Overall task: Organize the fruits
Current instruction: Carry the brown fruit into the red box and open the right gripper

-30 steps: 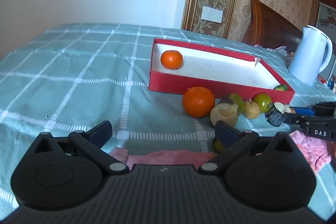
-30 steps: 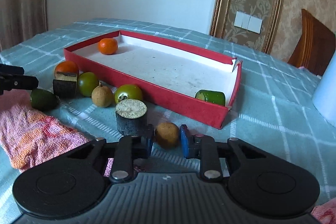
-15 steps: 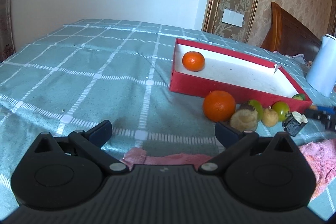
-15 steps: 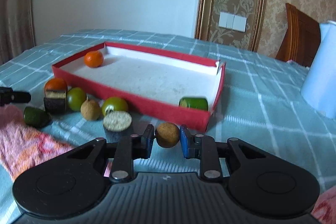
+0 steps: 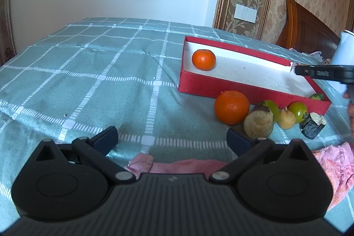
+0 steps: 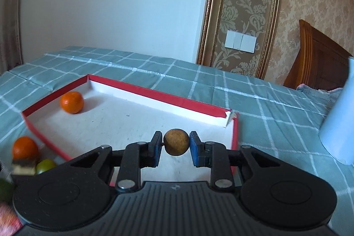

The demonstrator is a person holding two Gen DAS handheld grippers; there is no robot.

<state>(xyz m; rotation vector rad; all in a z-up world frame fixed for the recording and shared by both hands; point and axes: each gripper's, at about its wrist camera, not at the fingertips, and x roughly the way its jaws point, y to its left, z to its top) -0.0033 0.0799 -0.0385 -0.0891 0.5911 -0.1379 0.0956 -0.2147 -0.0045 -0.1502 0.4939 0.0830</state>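
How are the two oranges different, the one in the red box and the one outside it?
The orange in the box looks smaller; the orange outside looks bigger, though it is also nearer the camera. The first sits alone in a corner of the red box; the second lies on the cloth among other fruit. Both are round, bright orange and untouched.

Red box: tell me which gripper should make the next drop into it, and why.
Right. The right gripper is shut on the small brown fruit and is above the red box. The left gripper is open, holds nothing, and sits low over the tablecloth, short of the box.
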